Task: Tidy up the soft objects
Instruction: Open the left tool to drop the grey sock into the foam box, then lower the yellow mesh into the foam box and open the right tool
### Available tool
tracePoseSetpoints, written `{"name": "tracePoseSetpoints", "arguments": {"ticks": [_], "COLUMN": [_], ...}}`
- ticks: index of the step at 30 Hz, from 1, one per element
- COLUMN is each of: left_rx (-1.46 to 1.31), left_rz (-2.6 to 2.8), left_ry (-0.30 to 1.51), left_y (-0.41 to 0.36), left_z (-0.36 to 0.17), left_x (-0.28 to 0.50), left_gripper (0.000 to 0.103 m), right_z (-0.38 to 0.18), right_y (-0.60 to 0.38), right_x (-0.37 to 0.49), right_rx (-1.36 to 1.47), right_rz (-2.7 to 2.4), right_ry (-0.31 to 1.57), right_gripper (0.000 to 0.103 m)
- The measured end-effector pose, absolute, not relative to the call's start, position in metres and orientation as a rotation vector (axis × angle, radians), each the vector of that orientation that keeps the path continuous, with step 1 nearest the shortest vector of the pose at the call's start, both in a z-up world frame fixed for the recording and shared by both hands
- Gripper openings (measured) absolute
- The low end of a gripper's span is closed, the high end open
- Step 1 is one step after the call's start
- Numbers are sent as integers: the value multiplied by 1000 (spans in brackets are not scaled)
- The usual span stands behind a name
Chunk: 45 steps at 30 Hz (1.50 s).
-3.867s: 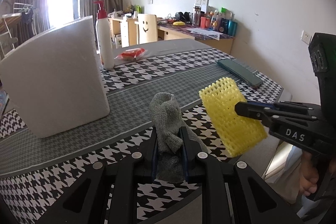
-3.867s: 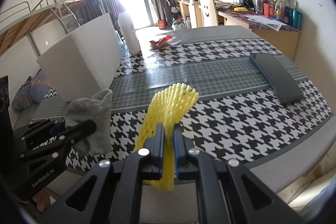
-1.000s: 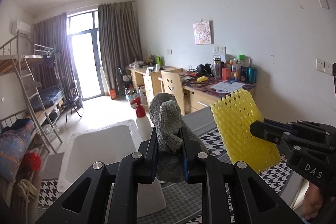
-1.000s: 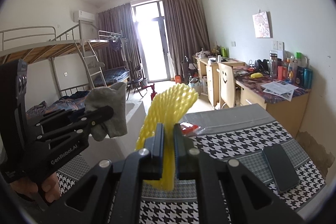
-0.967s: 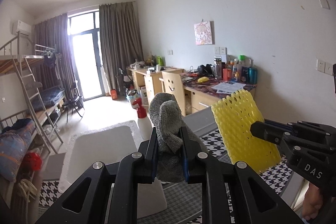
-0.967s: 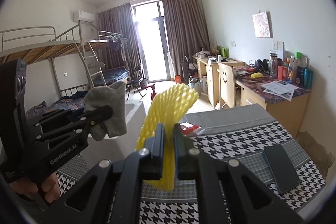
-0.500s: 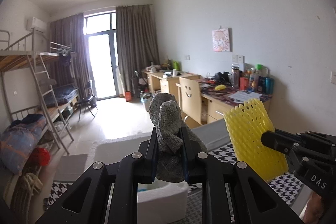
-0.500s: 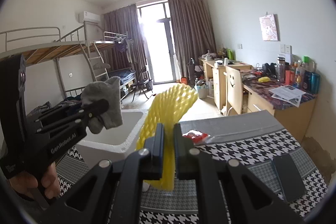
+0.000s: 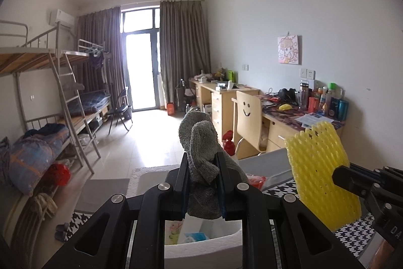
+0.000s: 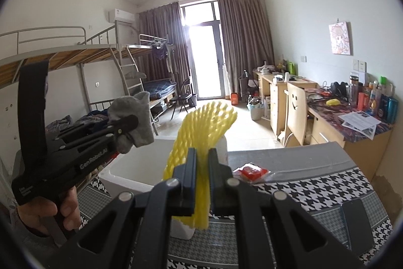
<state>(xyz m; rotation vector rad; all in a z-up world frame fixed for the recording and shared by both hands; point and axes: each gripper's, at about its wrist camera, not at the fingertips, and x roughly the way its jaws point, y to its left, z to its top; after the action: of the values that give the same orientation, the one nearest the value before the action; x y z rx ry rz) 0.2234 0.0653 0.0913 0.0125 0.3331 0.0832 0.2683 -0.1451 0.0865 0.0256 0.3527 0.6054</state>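
Observation:
My left gripper (image 9: 202, 163) is shut on a grey cloth (image 9: 201, 143), which hangs bunched between its fingers above the white foam box (image 9: 201, 247). From the right wrist view that left gripper (image 10: 123, 127) holds the grey cloth (image 10: 134, 110) over the foam box (image 10: 131, 168). My right gripper (image 10: 200, 160) is shut on a yellow foam net sleeve (image 10: 201, 130), held upright above the table. The left wrist view shows the same yellow sleeve (image 9: 320, 168) at the right, beside the box.
A houndstooth-patterned table (image 10: 302, 183) carries a red packet (image 10: 252, 172), a dark flat case (image 10: 357, 218) at the right and a white bottle (image 10: 181, 228) behind the sleeve. Some items lie inside the box (image 9: 191, 236). A bunk bed, desks and a chair stand beyond.
Both grippers have moved toward the foam box with their loads still held. The box's open top now sits below the left gripper, and its inside shows.

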Motion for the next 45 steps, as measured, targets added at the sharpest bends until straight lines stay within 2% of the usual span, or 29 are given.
{"name": "tracePoseSetpoints", "arguments": {"ticks": [21,22,24,26,28,31,37,45], "left_rx": [-41,-43,-47,-46,-35,-38,-45,-47], "left_rz": [110,115,118,128,147,152,177,214], "left_ry": [451,459,472,462,436,421,391,390], "left_y": [95,96,98,101,101,104,110,122], "left_z": [71,69,66,65,67,69,74,75], "left_x": [258,259,261,258,251,244,233,225], "left_gripper": [21,25,43,77,86,95,102,102], "right_z": [84,84,84,84,83,83,83,86], "right_y": [-128,-128,-128,-128,-127,-125,-118,-107], "right_x": [271,271,272,272,273,273,275,279], "right_rx": [0,0,-2,-3,-2,0,-7,-24], "right_rz": [633,634,632,632,629,631,638,659], "right_ry": [368,367,367,370,374,377,382,380], "right_gripper": [11,11,11,11,11,11,11,11]}}
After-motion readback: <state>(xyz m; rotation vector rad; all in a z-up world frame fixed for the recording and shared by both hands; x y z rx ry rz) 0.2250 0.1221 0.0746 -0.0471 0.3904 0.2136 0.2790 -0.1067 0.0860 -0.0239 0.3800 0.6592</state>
